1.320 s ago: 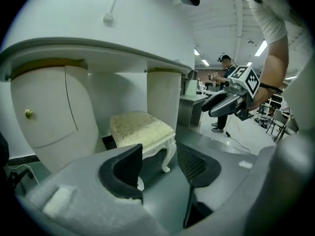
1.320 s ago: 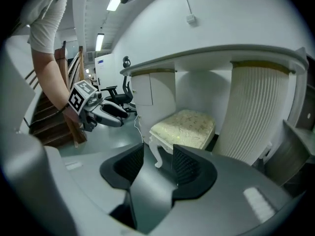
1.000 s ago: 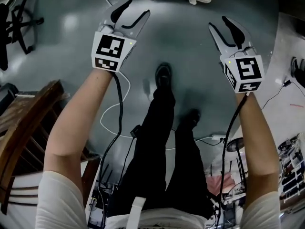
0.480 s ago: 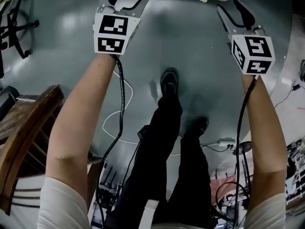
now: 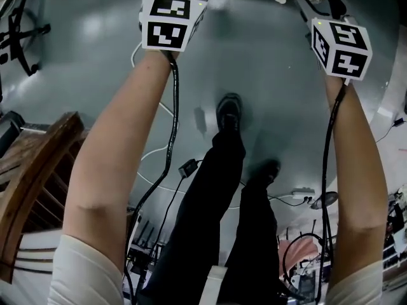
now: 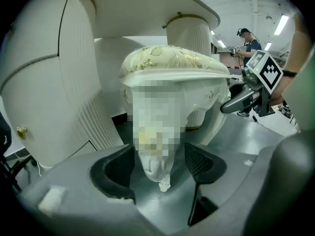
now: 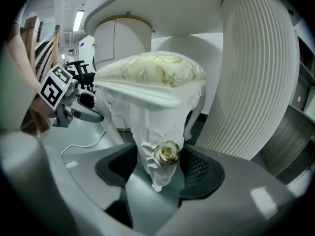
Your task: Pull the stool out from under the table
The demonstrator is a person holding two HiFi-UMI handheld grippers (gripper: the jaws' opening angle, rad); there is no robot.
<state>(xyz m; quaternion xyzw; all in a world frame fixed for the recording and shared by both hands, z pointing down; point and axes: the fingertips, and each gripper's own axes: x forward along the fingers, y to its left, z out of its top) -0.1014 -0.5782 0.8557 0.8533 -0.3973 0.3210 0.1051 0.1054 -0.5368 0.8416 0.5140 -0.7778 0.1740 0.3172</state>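
left gripper view: stool [image 6: 172, 68] still under table [image 6: 142, 9]; my left gripper [image 6: 160, 163] and right gripper [image 7: 156, 167], jaws just opening wide, straddle its legs [image 7: 158, 146] ungripped; pull remains.

Head view isn't much help: its top edge chops off the jaws of my left gripper [image 6: 160, 167] and right gripper [image 7: 157, 170], so only the marker cubes show, and the stool [image 6: 172, 65] barely peeks in there. Both pairs of jaws have just been opening, with a stool leg loose between each. The upper part of the left leg [image 6: 158, 173] is blurred out. The table [image 6: 147, 11] runs off the top edge in both gripper views. The person [image 6: 248, 39] way back is too small to read.
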